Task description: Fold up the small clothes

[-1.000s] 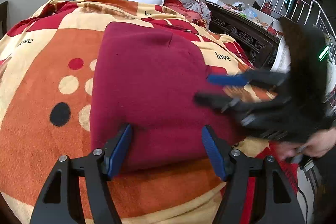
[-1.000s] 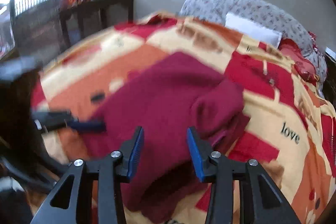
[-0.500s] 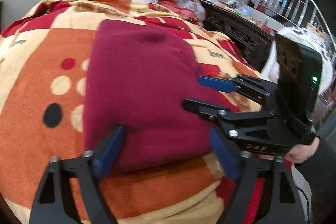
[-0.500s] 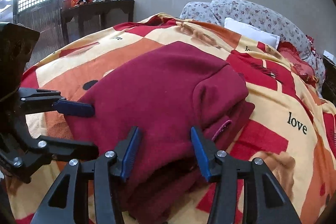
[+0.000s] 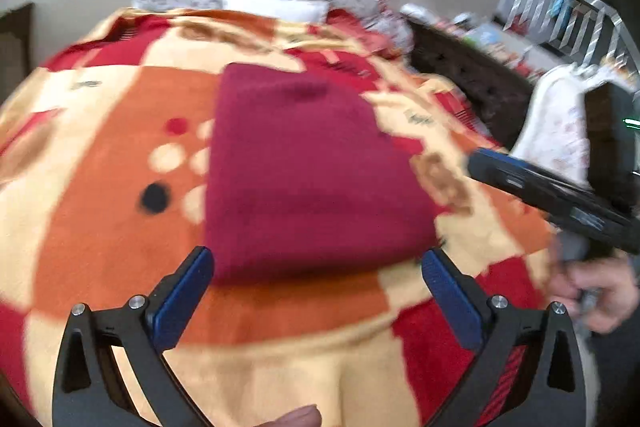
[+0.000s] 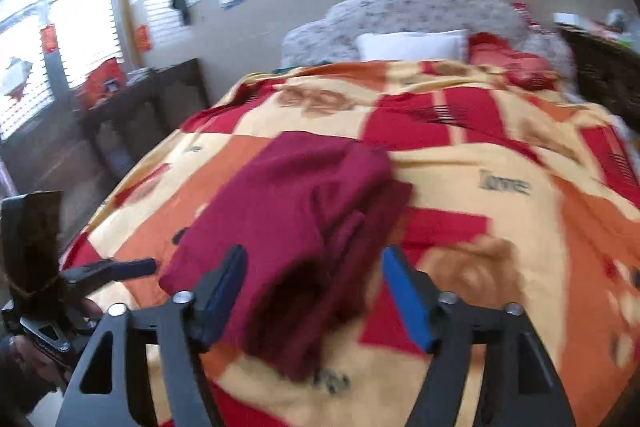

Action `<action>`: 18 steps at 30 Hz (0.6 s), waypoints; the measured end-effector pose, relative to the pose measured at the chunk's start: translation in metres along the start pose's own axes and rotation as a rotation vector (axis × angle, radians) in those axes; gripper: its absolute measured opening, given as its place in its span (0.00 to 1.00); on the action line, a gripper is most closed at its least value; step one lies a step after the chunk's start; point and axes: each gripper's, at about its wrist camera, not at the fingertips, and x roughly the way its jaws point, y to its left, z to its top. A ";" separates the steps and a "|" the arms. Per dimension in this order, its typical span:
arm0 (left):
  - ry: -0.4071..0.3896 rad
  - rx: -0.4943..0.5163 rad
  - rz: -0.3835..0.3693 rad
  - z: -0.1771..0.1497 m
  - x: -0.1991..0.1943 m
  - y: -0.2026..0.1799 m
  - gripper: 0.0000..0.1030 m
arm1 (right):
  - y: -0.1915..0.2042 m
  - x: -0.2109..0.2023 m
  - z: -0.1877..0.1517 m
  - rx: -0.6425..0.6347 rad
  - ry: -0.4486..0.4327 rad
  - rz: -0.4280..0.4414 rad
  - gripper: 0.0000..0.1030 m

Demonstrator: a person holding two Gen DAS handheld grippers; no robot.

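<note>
— Lying folded on the bed's blanket (image 5: 100, 211), that maroon garment (image 5: 304, 179) runs lengthwise away from the left hand-held gripper (image 5: 316, 291), just ahead of its tips.
— And the right hand-held gripper (image 6: 312, 287)?
— At the bundle's layered side. Left looks nearer, I'd say.
— Holding anything?
— No. Both sets of jaws have just been opening; they stand wide and empty, backed off the cloth they straddled before.

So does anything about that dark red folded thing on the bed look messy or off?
Slightly. The dark red garment lies folded on the blanket, flat on top, but its right edge is untidy: the layers there stick out unevenly instead of stacking flush. Nothing looks spilled or damaged.
</note>
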 end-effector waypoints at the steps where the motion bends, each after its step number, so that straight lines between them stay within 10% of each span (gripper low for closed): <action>1: 0.016 -0.003 0.044 -0.005 -0.004 -0.005 1.00 | 0.008 -0.011 -0.009 -0.020 0.016 0.003 0.74; 18: 0.061 -0.068 0.161 -0.024 -0.029 -0.028 1.00 | 0.050 -0.079 -0.077 -0.088 0.080 -0.127 0.83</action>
